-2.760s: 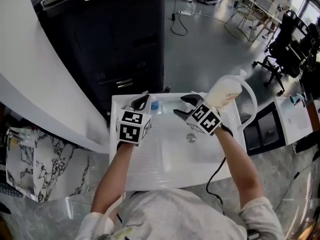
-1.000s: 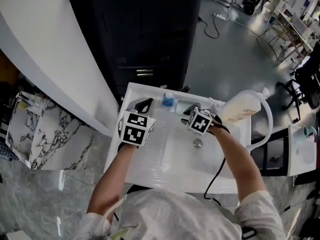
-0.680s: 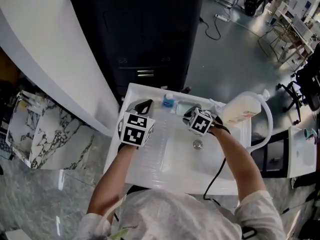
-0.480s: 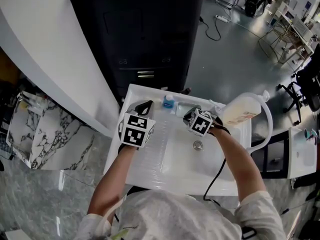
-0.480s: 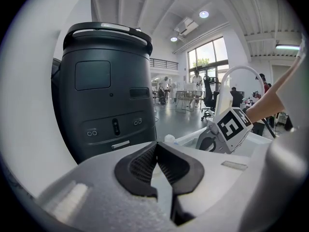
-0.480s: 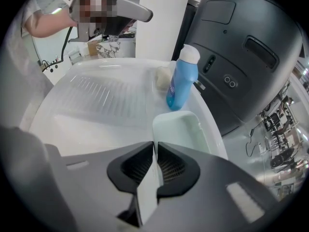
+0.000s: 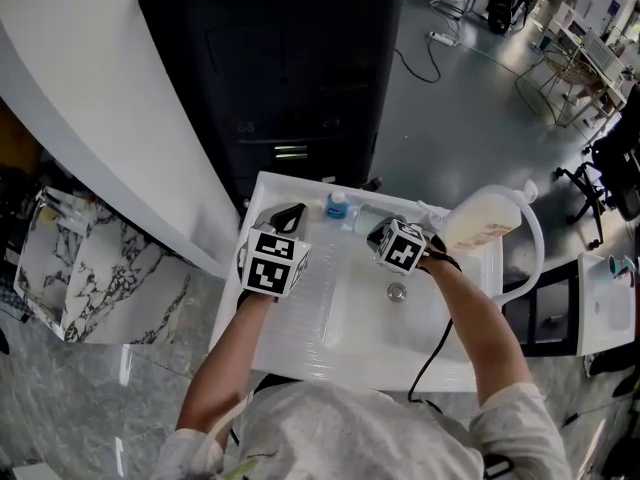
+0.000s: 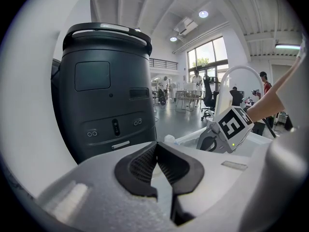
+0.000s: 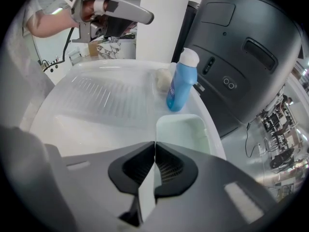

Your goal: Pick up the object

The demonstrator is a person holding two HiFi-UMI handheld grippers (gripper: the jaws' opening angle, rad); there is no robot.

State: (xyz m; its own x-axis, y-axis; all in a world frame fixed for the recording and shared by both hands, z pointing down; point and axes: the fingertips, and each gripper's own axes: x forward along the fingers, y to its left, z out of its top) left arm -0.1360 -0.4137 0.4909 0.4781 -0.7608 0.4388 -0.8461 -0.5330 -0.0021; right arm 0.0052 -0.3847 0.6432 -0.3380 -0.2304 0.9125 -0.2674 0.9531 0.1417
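A shallow pale green dish [image 9: 183, 129] sits at the back of the white sink unit [image 9: 96, 105], next to a blue bottle [image 9: 181, 88] with a white cap. My right gripper [image 9: 155, 144] has its tips together right at the dish's near left rim, and the thin wall seems pinched between them. In the head view the right gripper [image 7: 380, 231] is at the dish [image 7: 362, 215], with the blue bottle [image 7: 337, 206] just to its left. My left gripper [image 8: 157, 144] is shut on nothing and hovers over the sink's back left corner [image 7: 289, 214].
A large black machine [image 7: 290, 78] stands right behind the sink. A big cream bottle [image 7: 483, 218] and a curved white tube [image 7: 535, 258] are at the sink's right end. A small pale lump [image 9: 161, 79] lies beside the blue bottle. The drain [image 7: 397, 291] is in the basin.
The right gripper's jaws have closed at the dish's rim. Both grippers have hardly shifted over the last second; the head camera has turned since the oldest frame.
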